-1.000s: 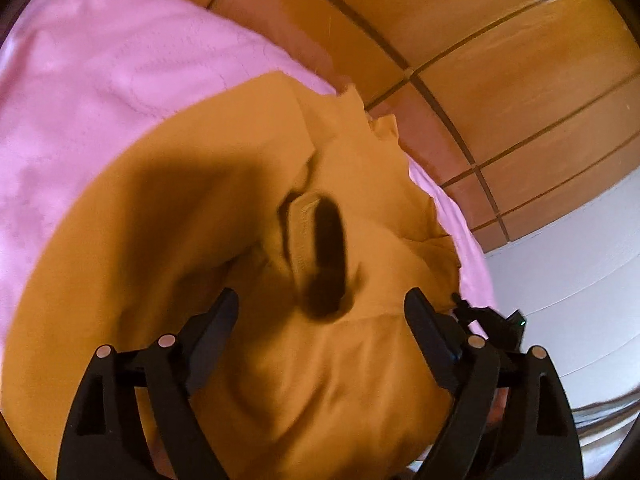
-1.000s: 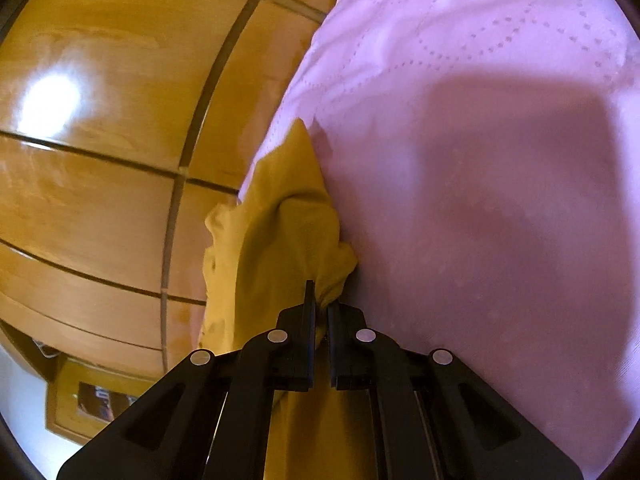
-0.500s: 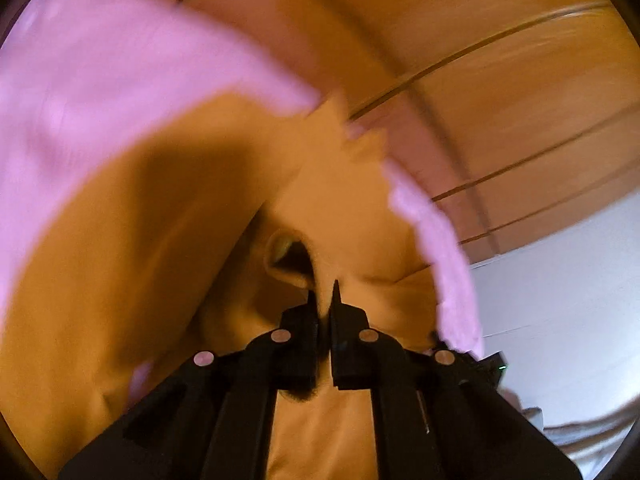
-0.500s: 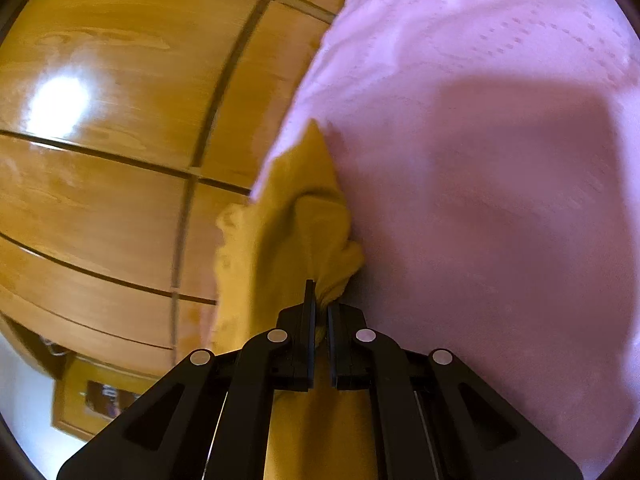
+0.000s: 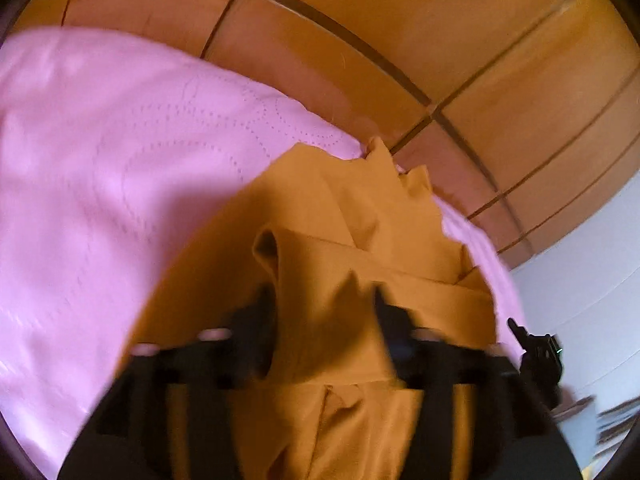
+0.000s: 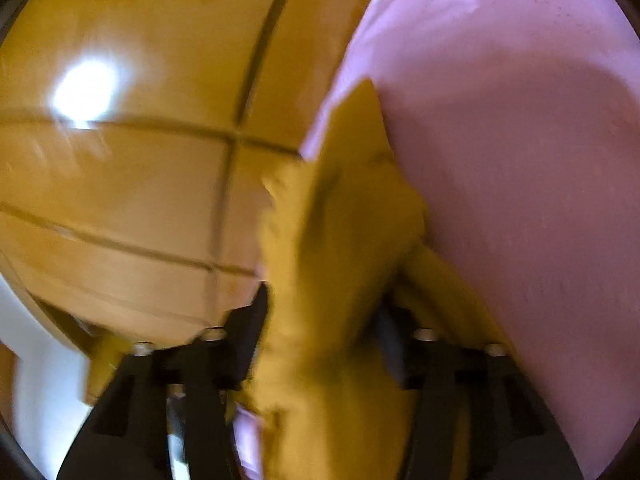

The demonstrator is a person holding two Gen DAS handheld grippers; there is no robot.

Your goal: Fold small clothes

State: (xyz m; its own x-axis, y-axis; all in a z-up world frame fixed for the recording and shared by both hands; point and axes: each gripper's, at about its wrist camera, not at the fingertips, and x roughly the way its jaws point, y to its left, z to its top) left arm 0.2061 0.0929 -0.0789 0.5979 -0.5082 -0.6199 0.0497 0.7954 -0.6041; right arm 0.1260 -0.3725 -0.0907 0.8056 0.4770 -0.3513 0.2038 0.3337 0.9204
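Item: small mustard-yellow cotton garment (image 5: 360,240), soft knit, lying on a pale pink quilted bedspread (image 5: 120,160) at the bedspread's edge nearest the glossy orange-brown tiled floor (image 5: 480,60). Position relative to tools: the garment lies straight ahead of and partly between the fingers of both grippers. The left black two-finger gripper (image 5: 324,320) stands with fingers spread wide, a raised fold of cloth between them but not pinched. The right black two-finger gripper (image 6: 320,320) is likewise spread apart, with a bunched ridge of fabric passing through the gap; neither tool grips. Long axis: in the left view the garment runs away from the fingers toward the bedspread's floor-side edge, where a pointed corner overhangs. Nearer tool: cannot be judged; both sit directly over cloth. Condition: partly folded, with a flat band crossing the middle, a rolled loop at its left end, creased layers beyond, and rumpled seams near the camera. Both views are motion-blurred. Judgement: fold incomplete; flattening or a further fold probably remains.
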